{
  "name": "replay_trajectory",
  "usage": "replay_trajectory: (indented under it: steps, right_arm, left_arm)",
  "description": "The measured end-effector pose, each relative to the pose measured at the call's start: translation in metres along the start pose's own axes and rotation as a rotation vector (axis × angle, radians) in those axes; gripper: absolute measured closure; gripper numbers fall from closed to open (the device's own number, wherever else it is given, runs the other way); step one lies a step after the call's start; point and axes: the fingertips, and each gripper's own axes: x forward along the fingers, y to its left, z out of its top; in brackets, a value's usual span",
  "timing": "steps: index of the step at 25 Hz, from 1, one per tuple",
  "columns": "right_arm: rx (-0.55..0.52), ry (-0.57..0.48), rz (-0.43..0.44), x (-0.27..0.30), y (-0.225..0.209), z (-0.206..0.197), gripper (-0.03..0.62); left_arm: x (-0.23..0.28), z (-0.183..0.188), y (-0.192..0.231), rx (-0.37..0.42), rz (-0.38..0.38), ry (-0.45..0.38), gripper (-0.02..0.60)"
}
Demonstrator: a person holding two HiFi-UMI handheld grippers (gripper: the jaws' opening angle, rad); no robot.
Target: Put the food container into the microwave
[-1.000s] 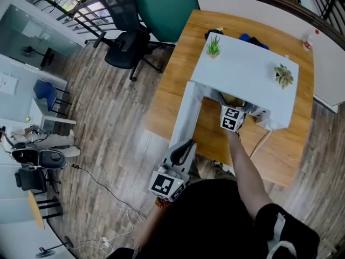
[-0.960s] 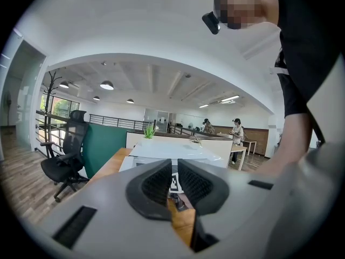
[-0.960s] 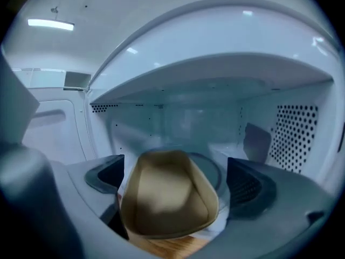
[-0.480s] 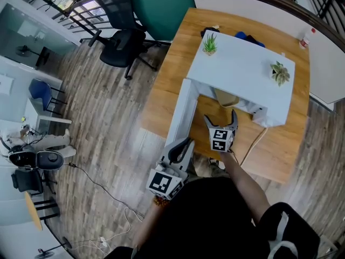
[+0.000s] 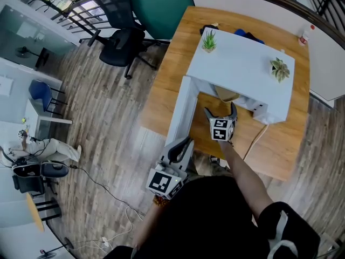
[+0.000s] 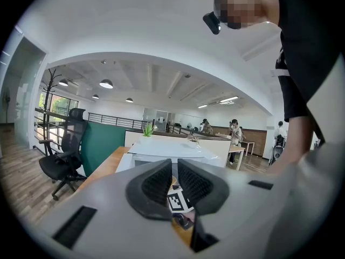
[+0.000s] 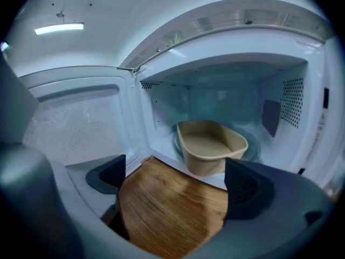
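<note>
The left gripper (image 5: 186, 143) sits closest to the person's dark-clad torso, which hides the arm behind it. Its jaws are closed together with nothing between them, and it is level with the outer edge of the open white microwave door (image 5: 181, 111). The right gripper (image 5: 220, 111) hovers over the light-brown wooden table (image 5: 280, 150) in front of the cavity. Its jaws are spread wide and empty, with only tabletop showing between them in the right gripper view. The beige rectangular plastic food container (image 7: 210, 144) stands upright on the round glass turntable (image 7: 254, 145) inside the white box-shaped microwave (image 5: 242, 69), well beyond the fingertips. In the head view the microwave's top hides most of the container, so only a corner shows. Two small green potted plants (image 5: 209, 40) stand on the microwave's top, one near each end. The table's far edge is partly hidden by the microwave.
</note>
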Motion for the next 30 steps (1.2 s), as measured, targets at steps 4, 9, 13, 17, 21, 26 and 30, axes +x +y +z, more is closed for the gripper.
replay_trajectory:
  steps: [4, 9, 13, 17, 21, 26, 30]
  right_arm:
    - [0.01, 0.008, -0.011, 0.016, -0.01, 0.004, 0.006]
    - [0.016, 0.005, -0.021, 0.03, -0.02, 0.014, 0.007]
    - [0.014, 0.015, -0.032, 0.032, -0.03, 0.014, 0.006]
    - [-0.013, 0.0, -0.015, 0.025, -0.029, 0.019, 0.007]
    - [-0.033, -0.016, 0.004, 0.016, -0.023, 0.026, 0.008]
    - [-0.069, -0.038, 0.048, -0.005, -0.011, 0.037, 0.006]
    - [-0.099, -0.072, 0.08, -0.029, -0.001, 0.047, 0.008]
  left_arm:
    - [0.003, 0.0, -0.001, 0.01, -0.007, -0.001, 0.531]
    - [0.001, 0.003, 0.003, 0.016, -0.007, -0.012, 0.531]
    - [0.0, 0.004, 0.012, 0.007, 0.011, -0.006, 0.531]
    - [-0.001, 0.01, 0.032, 0.021, 0.048, -0.025, 0.531]
    - [-0.008, 0.023, 0.055, 0.041, 0.096, -0.059, 0.531]
    - [-0.019, 0.035, 0.075, 0.054, 0.155, -0.099, 0.531]
    - [-0.024, 0.041, 0.083, 0.052, 0.174, -0.128, 0.531]
